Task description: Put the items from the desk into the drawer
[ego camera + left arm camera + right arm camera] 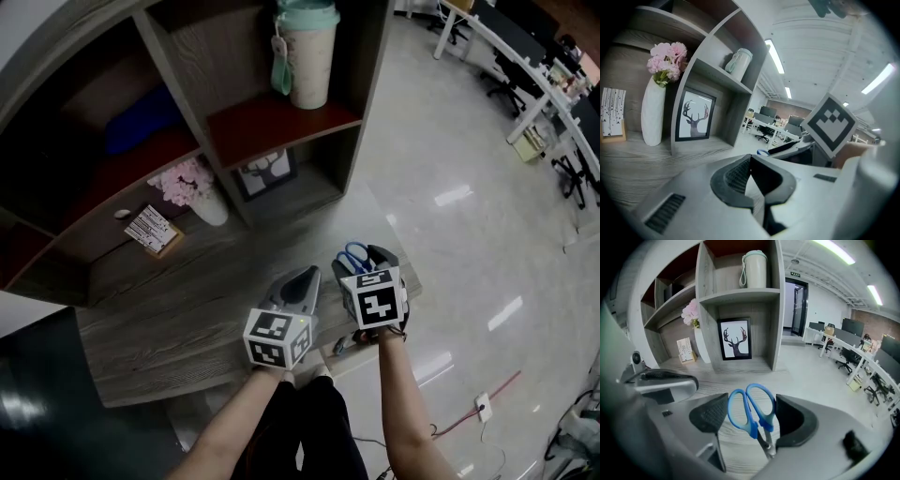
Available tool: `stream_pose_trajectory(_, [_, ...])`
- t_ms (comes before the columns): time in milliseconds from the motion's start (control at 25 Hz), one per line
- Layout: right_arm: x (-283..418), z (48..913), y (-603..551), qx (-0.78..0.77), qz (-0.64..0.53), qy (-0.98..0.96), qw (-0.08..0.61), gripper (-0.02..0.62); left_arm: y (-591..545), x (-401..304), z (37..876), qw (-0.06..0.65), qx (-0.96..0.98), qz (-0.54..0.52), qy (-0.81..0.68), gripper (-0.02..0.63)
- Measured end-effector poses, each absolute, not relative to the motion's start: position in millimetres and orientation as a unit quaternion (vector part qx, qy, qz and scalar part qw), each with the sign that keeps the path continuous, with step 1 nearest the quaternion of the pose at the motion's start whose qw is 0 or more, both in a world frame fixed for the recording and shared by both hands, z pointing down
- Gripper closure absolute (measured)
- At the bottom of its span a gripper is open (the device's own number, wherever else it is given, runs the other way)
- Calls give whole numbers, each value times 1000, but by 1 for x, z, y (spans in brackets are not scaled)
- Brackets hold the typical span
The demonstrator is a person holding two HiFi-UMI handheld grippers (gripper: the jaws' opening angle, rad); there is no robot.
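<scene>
Right gripper [750, 414] is clamped on the blue-handled steel scissors [753, 427], pads pressing both handle loops, just above the grey wood-grain desk [169, 319]. Left gripper [749, 164] alongside it, jaws pinched together on nothing.

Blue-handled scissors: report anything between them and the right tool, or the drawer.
Nothing: the blue-handled scissors sit gripped by their handle loops in the right tool. No drawer shows in any view, so that path cannot be judged.

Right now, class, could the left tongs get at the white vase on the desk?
Probably yes: only bare desk lies between the left tongs and the vase. The tongs are shut and must open first.
</scene>
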State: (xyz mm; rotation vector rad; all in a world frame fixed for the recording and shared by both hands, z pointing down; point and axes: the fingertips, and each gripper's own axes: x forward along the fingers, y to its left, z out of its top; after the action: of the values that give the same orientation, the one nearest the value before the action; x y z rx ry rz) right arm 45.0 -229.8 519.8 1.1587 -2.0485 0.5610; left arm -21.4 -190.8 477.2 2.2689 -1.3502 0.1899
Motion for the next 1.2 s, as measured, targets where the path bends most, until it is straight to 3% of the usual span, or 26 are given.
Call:
stream_pose_trajectory(680, [60, 474, -152, 484, 207, -780, 337, 267, -129, -6, 443, 241, 849, 67, -466, 597])
stream_pose_trajectory(1200, [85, 496, -83, 507, 230, -754, 347, 267, -70, 27, 461, 245, 870, 83, -419, 597])
